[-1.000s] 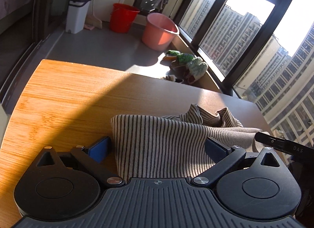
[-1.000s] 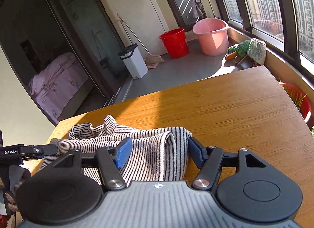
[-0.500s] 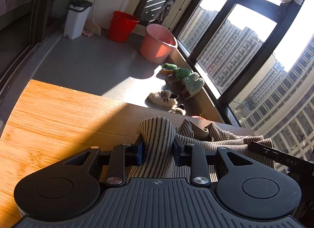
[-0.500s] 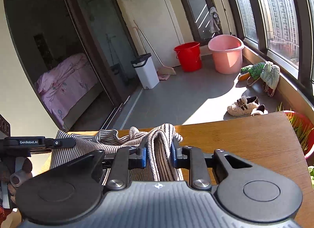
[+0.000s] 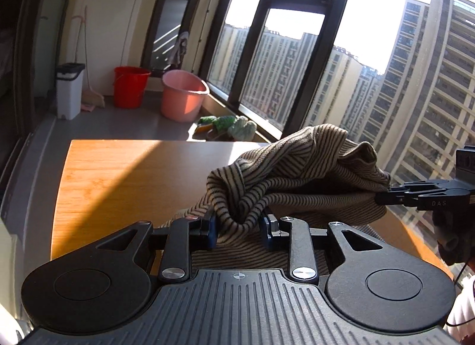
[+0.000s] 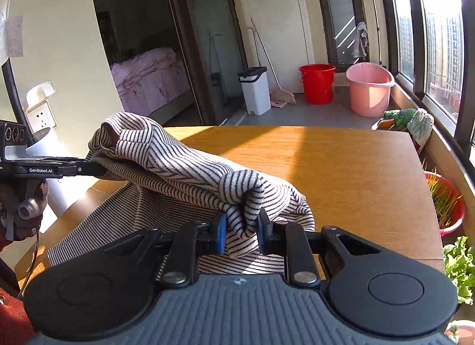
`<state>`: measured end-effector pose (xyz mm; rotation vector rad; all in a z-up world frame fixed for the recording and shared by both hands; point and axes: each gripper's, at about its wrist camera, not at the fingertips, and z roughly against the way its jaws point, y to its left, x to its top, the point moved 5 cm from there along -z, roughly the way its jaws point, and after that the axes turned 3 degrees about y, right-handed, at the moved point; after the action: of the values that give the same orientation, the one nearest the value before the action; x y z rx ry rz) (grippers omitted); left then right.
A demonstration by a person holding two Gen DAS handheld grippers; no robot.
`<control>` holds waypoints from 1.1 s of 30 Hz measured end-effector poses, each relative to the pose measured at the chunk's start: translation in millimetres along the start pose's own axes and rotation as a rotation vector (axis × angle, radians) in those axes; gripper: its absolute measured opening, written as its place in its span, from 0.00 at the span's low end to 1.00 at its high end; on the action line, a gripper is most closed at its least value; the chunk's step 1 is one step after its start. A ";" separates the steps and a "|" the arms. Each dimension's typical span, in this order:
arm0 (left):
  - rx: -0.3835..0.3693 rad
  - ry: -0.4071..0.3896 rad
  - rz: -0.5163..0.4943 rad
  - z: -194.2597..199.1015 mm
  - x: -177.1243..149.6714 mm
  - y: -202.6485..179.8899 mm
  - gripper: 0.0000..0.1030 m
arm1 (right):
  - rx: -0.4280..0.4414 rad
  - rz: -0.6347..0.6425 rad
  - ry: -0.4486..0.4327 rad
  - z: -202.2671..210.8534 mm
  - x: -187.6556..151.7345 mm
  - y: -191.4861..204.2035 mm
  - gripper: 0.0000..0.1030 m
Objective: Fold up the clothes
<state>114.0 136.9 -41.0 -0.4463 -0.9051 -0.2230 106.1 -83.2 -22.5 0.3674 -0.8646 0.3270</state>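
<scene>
A black-and-white striped garment (image 5: 297, 178) (image 6: 178, 166) hangs bunched between my two grippers, lifted above the wooden table (image 5: 118, 178) (image 6: 341, 166). My left gripper (image 5: 239, 230) is shut on one bunched edge of it. My right gripper (image 6: 241, 230) is shut on the other edge. In the left wrist view the right gripper (image 5: 383, 198) shows from the side at the far right, pinching the cloth. In the right wrist view the left gripper (image 6: 101, 170) shows at the left, likewise clamped. The garment's lower part drapes down onto the table.
Beyond the table stand a red bucket (image 6: 317, 83), a pink tub (image 6: 369, 89), a white bin (image 6: 256, 89) and a broom. Slippers (image 6: 415, 119) lie by the window. A red pot with grass (image 6: 445, 205) sits right of the table. A wall socket (image 6: 41, 119) is at left.
Both grippers went from open around the folded garment lying on the table to shut on it, then lifted it up off the table.
</scene>
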 end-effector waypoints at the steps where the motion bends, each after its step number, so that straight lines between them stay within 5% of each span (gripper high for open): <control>1: 0.007 0.013 0.001 2.3 -8.2 -0.4 0.35 | -0.016 0.002 0.013 1.8 -7.4 1.1 0.19; 7: 0.034 0.085 0.032 31.6 -42.5 8.9 0.49 | -0.095 -0.004 0.072 18.2 -45.4 7.2 0.21; 10: 0.028 0.073 0.076 53.7 -42.6 19.7 0.68 | -0.043 -0.113 0.017 36.7 -40.1 -1.1 0.42; 12: 0.004 0.048 0.141 61.7 -34.4 27.0 0.76 | 0.003 -0.202 -0.030 49.7 -34.1 -8.8 0.47; 17: -0.096 0.083 0.350 36.9 -18.7 34.7 0.85 | 0.127 -0.446 -0.101 46.0 -19.0 -24.9 0.65; 22: -0.104 0.181 0.395 -8.7 -20.2 24.5 0.86 | 0.109 -0.457 0.002 -8.1 -28.2 -15.6 0.65; 25: -0.103 0.211 0.388 -28.2 -23.0 20.7 0.84 | 0.111 -0.465 0.047 -36.2 -38.1 -11.2 0.65; 26: -0.099 0.206 0.381 -32.3 -21.0 19.8 0.82 | 0.107 -0.446 0.035 -38.0 -35.8 -9.1 0.56; 28: -0.079 0.190 0.354 -37.1 -15.5 17.1 0.62 | 0.095 -0.389 0.038 -39.6 -26.6 -1.5 0.39; 30: -0.046 0.160 0.303 -34.3 -8.1 12.5 0.39 | 0.101 -0.354 0.010 -30.0 -17.8 5.3 0.34; 33: -0.064 0.113 0.222 -14.5 -2.7 -0.3 0.36 | 0.100 -0.310 -0.006 -13.1 -17.1 13.7 0.34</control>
<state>122.5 129.9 -50.8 -0.5843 -0.7330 -0.0731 98.8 -67.4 -41.2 0.5879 -0.7848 0.0818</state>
